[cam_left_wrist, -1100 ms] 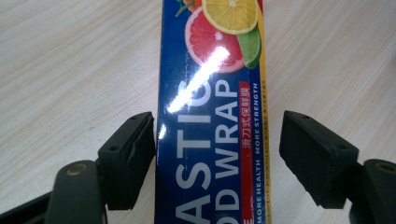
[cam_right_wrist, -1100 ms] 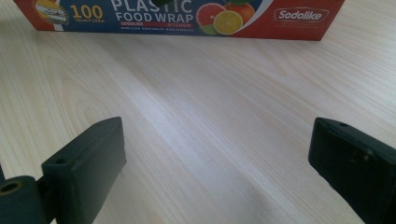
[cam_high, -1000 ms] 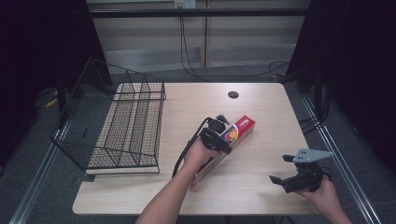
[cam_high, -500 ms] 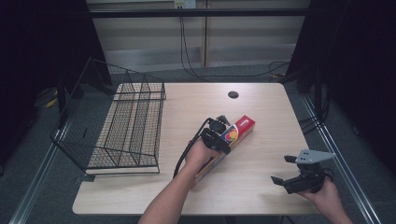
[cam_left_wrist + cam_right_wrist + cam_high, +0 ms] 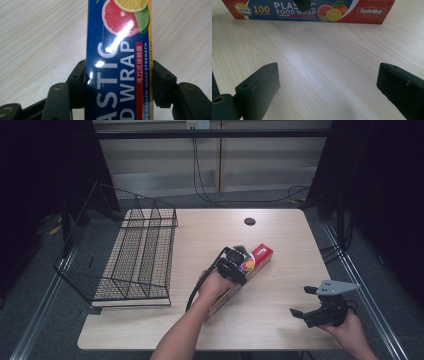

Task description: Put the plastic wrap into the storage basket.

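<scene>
Little has shifted in the last second: the right tongs [image 5: 306, 303] have only sunk a touch lower near the desk's [image 5: 280, 245] front right corner, spread wide and empty. The left tongs [image 5: 240, 262] stay pinching the plastic wrap box [image 5: 117, 62] across its width, jaws against both long sides. The box lies flat mid-desk, so the grip looks done, while lifting it, perhaps toward the wire basket [image 5: 135, 255] at the left, remains.
</scene>
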{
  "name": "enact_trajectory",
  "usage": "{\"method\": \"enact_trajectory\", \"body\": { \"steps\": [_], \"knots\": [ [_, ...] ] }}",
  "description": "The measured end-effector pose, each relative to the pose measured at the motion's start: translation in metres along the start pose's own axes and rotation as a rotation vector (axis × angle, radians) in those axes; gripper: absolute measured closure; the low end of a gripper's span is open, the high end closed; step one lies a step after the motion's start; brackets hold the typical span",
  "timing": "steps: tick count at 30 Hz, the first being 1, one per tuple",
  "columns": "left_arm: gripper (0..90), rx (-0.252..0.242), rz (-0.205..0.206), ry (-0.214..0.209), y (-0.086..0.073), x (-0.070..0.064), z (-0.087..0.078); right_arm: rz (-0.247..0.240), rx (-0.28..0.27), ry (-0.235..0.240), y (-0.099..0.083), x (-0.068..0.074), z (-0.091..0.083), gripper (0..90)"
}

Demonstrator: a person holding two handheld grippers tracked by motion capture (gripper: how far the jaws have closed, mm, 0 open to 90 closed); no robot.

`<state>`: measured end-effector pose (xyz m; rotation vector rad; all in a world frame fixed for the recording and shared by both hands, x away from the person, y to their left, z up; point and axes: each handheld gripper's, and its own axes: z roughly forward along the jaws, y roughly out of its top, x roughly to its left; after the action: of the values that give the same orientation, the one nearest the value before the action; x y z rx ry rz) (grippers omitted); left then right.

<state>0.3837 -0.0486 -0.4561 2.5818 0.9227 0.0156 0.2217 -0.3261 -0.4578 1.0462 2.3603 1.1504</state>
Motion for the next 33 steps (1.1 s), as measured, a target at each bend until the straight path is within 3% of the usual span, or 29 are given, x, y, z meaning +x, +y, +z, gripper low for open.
{"method": "enact_trajectory", "body": {
  "steps": [7,12,16,20,26,29,33],
  "knots": [
    [43.2,0.035,-0.003,-0.006,0.003,0.0,-0.001,-0.001,0.001,0.002,0.002,-0.001,0.002,4.6],
    [44.0,0.035,-0.04,-0.023,0.003,0.0,-0.003,-0.01,-0.002,0.007,0.006,-0.001,0.005,4.2],
    [44.2,0.034,-0.049,-0.011,0.001,0.001,-0.01,-0.02,-0.006,0.011,0.008,0.001,0.005,4.1],
    [44.2,0.022,-0.061,-0.039,-0.001,0.005,-0.02,-0.026,-0.01,0.015,0.01,0.001,0.007,3.5],
    [44.2,0.022,-0.07,-0.004,0.0,0.007,-0.035,-0.028,-0.015,0.022,0.012,0.001,0.01,2.2],
    [44.3,0.017,-0.089,-0.023,-0.001,0.014,-0.044,-0.028,-0.018,0.025,0.012,-0.001,0.01,1.9],
    [44.2,0.0,-0.102,-0.012,-0.003,0.018,-0.053,-0.023,-0.018,0.026,0.013,-0.001,0.011,1.9]
  ]
}}
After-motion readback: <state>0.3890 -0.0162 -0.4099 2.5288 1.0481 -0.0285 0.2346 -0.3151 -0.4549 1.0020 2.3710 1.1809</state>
